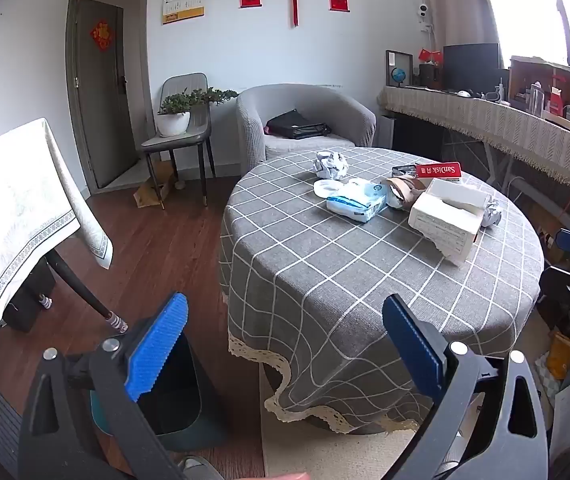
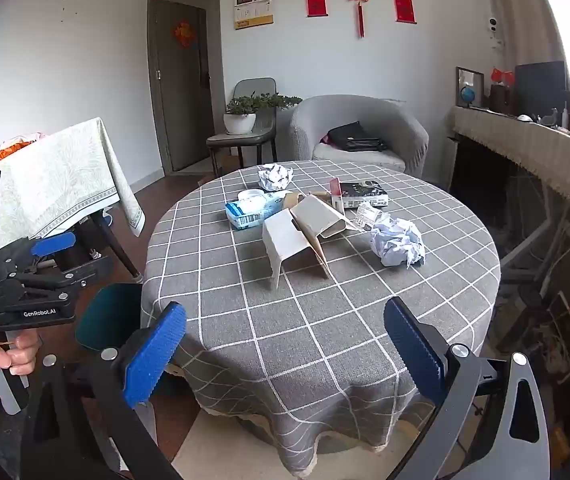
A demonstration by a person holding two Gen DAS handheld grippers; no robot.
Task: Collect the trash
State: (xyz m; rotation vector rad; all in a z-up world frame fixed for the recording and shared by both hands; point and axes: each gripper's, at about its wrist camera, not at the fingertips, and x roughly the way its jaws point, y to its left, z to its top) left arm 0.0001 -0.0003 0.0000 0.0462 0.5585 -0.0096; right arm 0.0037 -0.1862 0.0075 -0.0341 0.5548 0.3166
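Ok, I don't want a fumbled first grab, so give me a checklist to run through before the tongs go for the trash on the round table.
1. Left tongs open, nothing between them: ok.
2. Right tongs open, nothing between them: ok.
3. Dark bin on the floor left of the table, mouth open: ok.
4. Crumpled paper ball near the right edge lies apart from the torn white box, free to grasp: ok.
5. Far paper ball, blue-white packet and red-flap carton all on the checked tablecloth: ok.
6. Whether the packet and boxes are empty: cannot tell.
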